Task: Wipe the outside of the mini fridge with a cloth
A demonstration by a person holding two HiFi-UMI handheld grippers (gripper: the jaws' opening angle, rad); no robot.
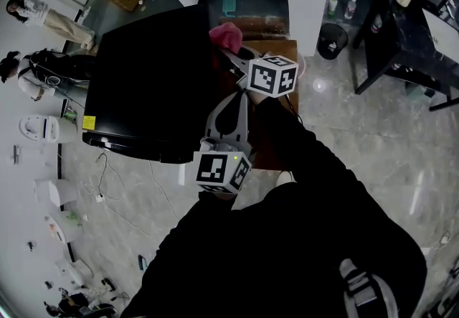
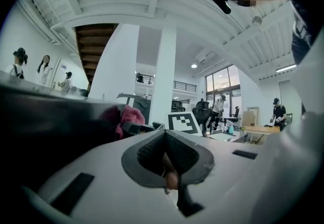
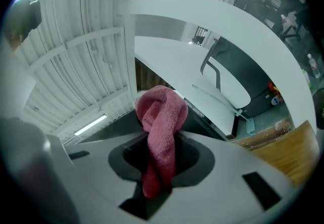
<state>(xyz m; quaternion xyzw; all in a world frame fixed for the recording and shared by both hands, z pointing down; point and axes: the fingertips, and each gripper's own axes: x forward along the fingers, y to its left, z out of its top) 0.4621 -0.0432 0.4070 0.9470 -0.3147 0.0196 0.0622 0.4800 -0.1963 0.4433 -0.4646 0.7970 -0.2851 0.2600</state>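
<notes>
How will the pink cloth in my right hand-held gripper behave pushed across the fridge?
Probably floppy: the pink cloth folds over itself above the shut jaws of the right hand-held gripper. Its fuzzy terry looks soft and light, so it should squash against the mini fridge, likely dragging rather than sliding.

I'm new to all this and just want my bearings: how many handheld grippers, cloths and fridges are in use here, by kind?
grippers: 2, the left gripper and the right gripper
pink cloth: 1
black mini fridge: 1
Total: 4
</notes>
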